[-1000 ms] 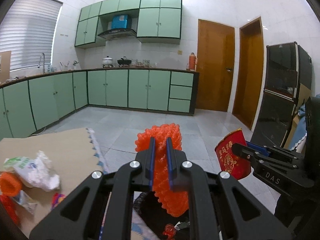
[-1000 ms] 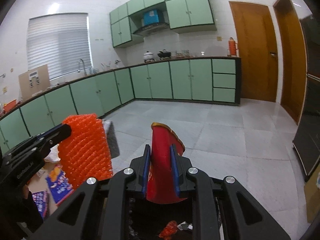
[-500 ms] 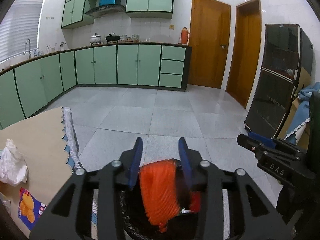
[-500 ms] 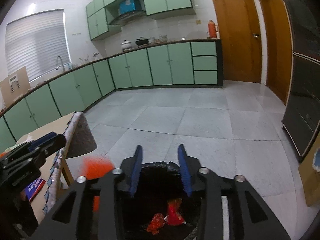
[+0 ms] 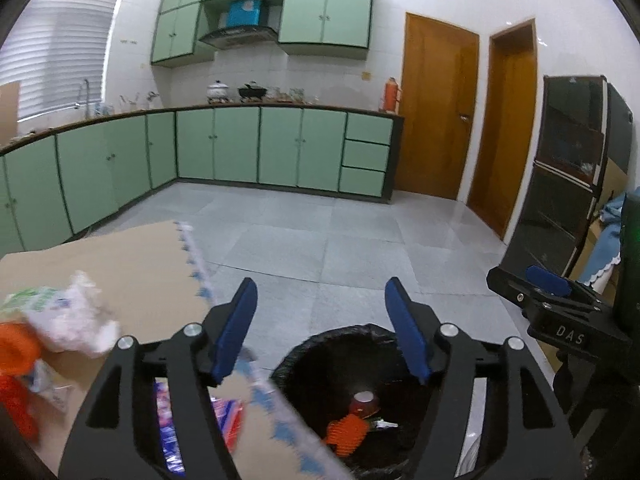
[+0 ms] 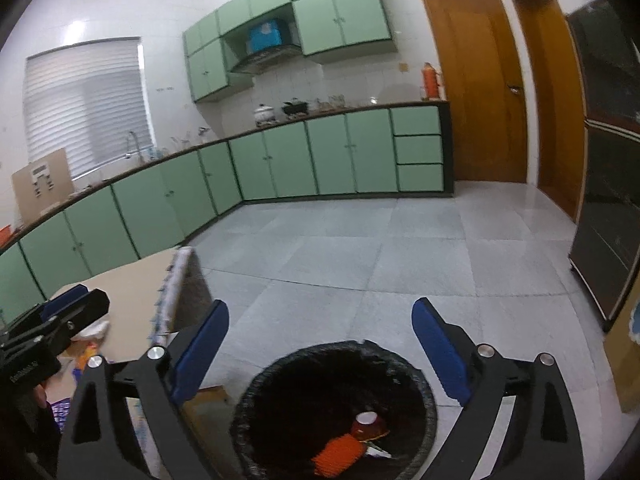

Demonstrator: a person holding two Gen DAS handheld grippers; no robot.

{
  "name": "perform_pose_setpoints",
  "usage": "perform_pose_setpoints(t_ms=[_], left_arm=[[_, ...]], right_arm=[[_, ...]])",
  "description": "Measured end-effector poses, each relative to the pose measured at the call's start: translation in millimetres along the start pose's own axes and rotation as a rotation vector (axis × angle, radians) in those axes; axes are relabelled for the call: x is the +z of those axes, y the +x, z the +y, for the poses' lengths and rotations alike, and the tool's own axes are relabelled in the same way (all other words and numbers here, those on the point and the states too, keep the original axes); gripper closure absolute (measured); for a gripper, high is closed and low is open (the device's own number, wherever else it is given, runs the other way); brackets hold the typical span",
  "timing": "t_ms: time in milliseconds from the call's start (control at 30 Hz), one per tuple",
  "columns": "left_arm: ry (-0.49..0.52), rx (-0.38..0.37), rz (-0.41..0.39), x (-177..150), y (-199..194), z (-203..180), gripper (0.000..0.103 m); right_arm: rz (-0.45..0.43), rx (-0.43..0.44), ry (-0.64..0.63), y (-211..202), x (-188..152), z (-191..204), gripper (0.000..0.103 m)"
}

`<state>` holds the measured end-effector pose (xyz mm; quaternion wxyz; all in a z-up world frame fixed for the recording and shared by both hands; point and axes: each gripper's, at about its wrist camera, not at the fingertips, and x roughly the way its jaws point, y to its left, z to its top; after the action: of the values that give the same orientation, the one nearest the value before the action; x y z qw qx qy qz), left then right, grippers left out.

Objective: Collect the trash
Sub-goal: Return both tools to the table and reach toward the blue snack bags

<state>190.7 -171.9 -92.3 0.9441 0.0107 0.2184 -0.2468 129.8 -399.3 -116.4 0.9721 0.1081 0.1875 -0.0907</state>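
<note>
So the bin sits bottom centre in both views, black liner, round rim; inside it I count two bits of trash: an orange mesh and a red cup lying right next to it, touching or nearly, plus a small whitish scrap by them that I can't make out; same pair shows in the left view, mesh and cup.

Left tongs are spread wide with nothing between them, hanging over the near rim of the bin; right tongs same deal, wide apart and holding nothing, right over the bin's mouth.

Counter fills the lower left of the left view, its scalloped edge running diagonally down toward the bin, just beside its rim; still on it: a white crumpled bag, something orange at the far left edge (blurry), and colourful wrappers low behind the left tongs; can't count those properly.

Floor past the bin is open grey tile all the way to the green cabinets; a dark cupboard stands at the right edge.
</note>
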Motion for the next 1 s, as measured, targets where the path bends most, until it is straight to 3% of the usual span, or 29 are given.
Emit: perform_pose_setpoints(t_ms=[533,733,1000], left_arm=[[-0.031,0.233,0.004,-42,-106,91,0.031],[-0.058,0.282,0.044,-62,-122,114,0.029],[-0.083,0.291,0.101,-87,-132,129,0.028]], right_arm=[[0.017,0.192,-0.096,-8,-28,124,0.012],[0.029,0.223,-0.169,-8,-46,157,0.012],[0.035,0.239,-0.207,-8,-63,180,0.013]])
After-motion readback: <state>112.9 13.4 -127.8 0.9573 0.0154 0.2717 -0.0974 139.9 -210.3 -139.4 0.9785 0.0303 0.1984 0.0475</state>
